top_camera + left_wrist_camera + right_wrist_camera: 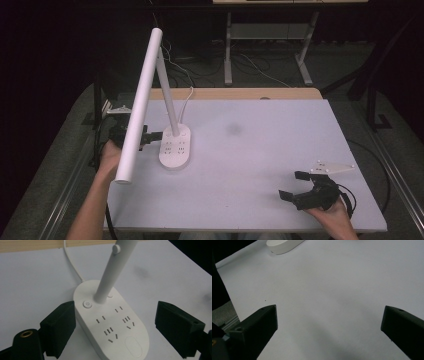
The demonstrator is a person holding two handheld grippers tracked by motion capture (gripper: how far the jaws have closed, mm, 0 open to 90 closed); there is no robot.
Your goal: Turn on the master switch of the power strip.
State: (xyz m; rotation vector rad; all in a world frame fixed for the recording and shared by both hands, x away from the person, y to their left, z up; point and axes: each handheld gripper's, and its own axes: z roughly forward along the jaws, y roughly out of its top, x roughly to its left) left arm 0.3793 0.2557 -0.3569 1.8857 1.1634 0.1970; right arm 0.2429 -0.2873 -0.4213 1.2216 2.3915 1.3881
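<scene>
White lamp base [110, 322] w/ sockets is sitting on the table [260, 150], and I'm bringing my left gripper [115, 330] in around it, jaws spread wide, one jaw touching or nearly touching the base's side by the power button [87, 304], the other well clear. My right gripper [300, 187] is resting far from the base, also spread, holding nothing. To do this well I'm thinking: centre the base btwn jaws before closing, stay clear of the stem [110, 277]. Lamp head [140, 100] is hiding part of my left gripper from above; cord's [71, 263] end is cut off.
</scene>
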